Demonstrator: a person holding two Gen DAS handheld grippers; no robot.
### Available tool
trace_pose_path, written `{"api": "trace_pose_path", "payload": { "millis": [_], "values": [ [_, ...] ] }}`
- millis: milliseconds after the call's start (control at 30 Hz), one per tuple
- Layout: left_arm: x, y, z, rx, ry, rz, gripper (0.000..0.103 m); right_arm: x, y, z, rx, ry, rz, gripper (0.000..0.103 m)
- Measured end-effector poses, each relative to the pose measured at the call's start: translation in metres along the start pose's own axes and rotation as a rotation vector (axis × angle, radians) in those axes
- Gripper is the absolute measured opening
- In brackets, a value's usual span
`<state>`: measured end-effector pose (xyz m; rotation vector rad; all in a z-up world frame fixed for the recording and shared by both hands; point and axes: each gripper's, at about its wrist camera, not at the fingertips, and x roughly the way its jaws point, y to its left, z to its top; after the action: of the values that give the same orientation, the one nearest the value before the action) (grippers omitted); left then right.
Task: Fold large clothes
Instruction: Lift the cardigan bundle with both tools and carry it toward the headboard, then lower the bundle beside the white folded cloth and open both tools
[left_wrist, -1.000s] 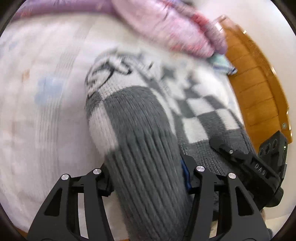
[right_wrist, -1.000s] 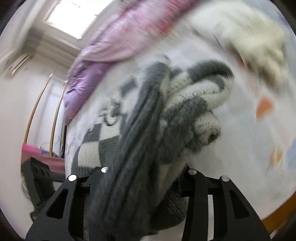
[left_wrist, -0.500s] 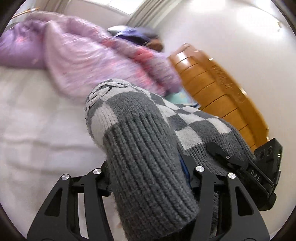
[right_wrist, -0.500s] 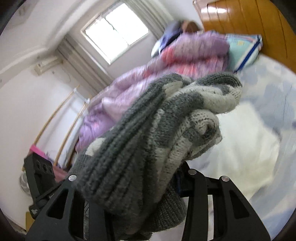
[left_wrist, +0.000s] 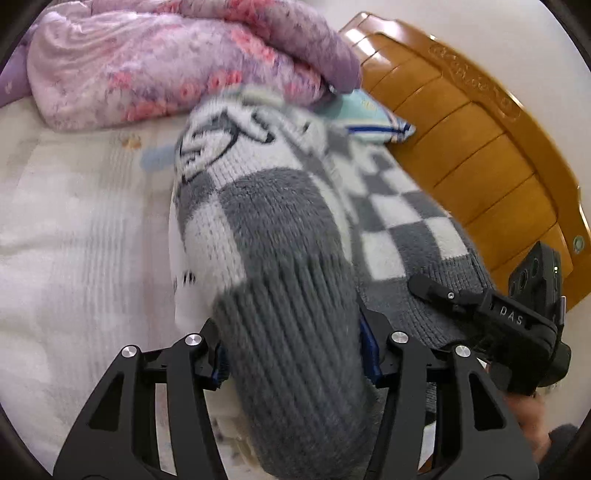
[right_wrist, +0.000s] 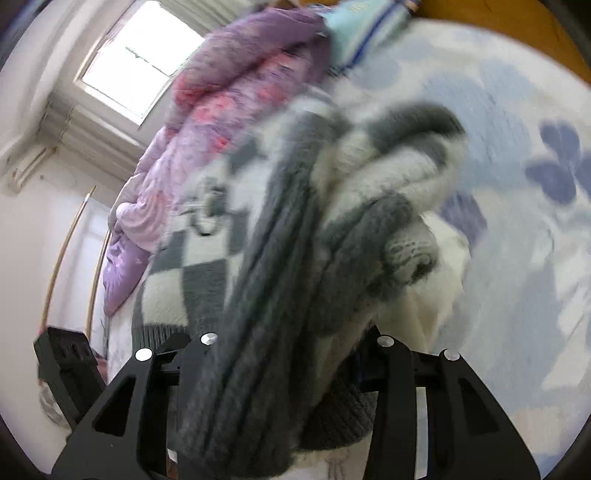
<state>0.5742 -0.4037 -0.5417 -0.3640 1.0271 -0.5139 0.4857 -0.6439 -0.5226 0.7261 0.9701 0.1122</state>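
Sweater (left_wrist: 280, 236) – chunky checked knit, ribbed grey hem | left tool (left_wrist: 295, 354) grips hem | right tool (right_wrist: 295, 369) clamps bunched folds

The thick grey-and-white checked knit sweater (left_wrist: 280, 258) bulges between both sets of fingers, hiding their pads and running off the lower frame edge. In the right wrist view it is motion-blurred, its black motif (right_wrist: 207, 210) unreadable.

Two wrist views, close over my bed (left_wrist: 74, 236).
Each looks forward along its fingers; both share the sweater (left_wrist: 280, 236) (right_wrist: 280, 229), quilt (left_wrist: 147, 62) and headboard (left_wrist: 480, 147).
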Motion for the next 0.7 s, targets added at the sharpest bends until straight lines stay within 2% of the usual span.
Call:
{"api": "trace_pose_path", "payload": {
  "millis": [33,100,167,233,333,400,467,567,667,700],
  "values": [
    [0.003,0.003,-0.004,-0.004,0.003,0.002,0.059,0.003,-0.009,-0.005,0.011,0.002,0.004,0.043],
    [0.005,0.009,-0.009,0.002,0.010,0.016,0.066,0.007,-0.015,-0.012,0.022,0.010,-0.018,0.053],
    [0.007,0.010,-0.009,0.010,0.019,0.041,0.081,0.010,-0.020,-0.015,0.044,0.022,-0.071,0.062],
    [-0.001,0.013,-0.011,0.002,0.022,0.067,0.091,0.005,-0.017,-0.016,0.042,0.030,-0.135,0.070],
    [-0.012,0.032,-0.012,-0.053,0.035,0.038,0.091,-0.001,-0.016,-0.022,0.046,0.036,-0.232,0.074],
    [-0.019,0.051,-0.014,-0.130,0.054,0.007,0.092,-0.006,-0.016,-0.025,0.059,0.033,-0.291,0.083],
    [-0.022,0.068,-0.016,-0.193,0.089,-0.018,0.093,-0.013,-0.014,-0.029,0.065,0.025,-0.375,0.084],
    [-0.041,0.078,-0.016,-0.195,0.079,0.003,0.093,-0.022,0.002,-0.032,0.060,0.018,-0.503,0.084],
    [-0.065,0.097,-0.014,-0.265,0.043,-0.022,0.093,-0.029,0.041,-0.037,-0.084,-0.011,-0.647,0.084],
    [-0.070,0.101,-0.013,-0.283,0.037,-0.017,0.093,-0.028,0.056,-0.039,-0.138,-0.022,-0.664,0.084]
  ]
}}
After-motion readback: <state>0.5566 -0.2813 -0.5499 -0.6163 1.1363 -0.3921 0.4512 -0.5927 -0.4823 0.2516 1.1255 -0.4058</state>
